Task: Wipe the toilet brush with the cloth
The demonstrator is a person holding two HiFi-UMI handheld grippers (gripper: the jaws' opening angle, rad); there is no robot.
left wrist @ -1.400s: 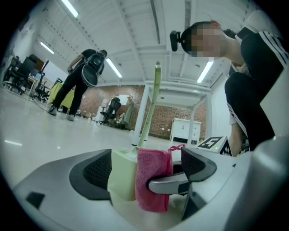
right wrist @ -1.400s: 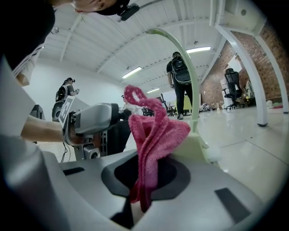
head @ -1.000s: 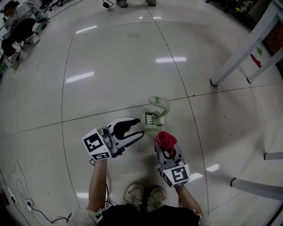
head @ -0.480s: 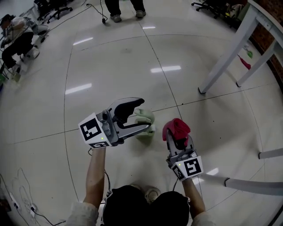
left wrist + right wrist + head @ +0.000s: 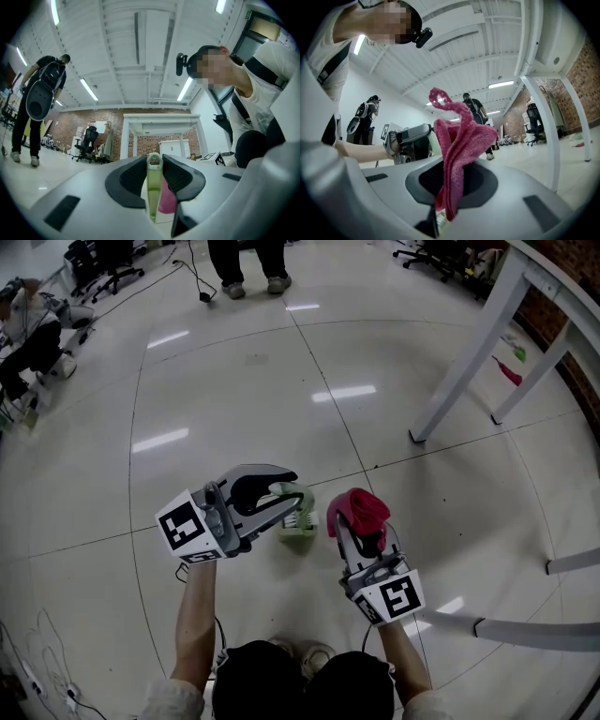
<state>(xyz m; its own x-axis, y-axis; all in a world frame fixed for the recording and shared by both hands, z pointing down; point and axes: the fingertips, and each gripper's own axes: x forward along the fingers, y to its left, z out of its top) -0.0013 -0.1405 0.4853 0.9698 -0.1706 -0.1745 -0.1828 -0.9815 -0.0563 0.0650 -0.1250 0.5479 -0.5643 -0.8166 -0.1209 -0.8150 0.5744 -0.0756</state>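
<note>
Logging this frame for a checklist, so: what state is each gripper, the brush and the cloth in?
Left gripper: jaws closing, pads on the green handle.
Toilet brush: held in the air by its handle.
Right gripper: shut on the cloth.
Cloth: bunched, sticking up from the jaws, not touching the brush.

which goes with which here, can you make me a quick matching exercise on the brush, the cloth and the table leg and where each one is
Things:
1. pale green plastic toilet brush
2. pinkish-red fabric cloth
3. white metal table leg

Places:
a. between the right gripper's fingers
b. standing on the floor, upper right of the head view
c. between the left gripper's fingers

Pairs: 1-c, 2-a, 3-b

The left gripper's fingers are closing on the brush's handle.
</note>
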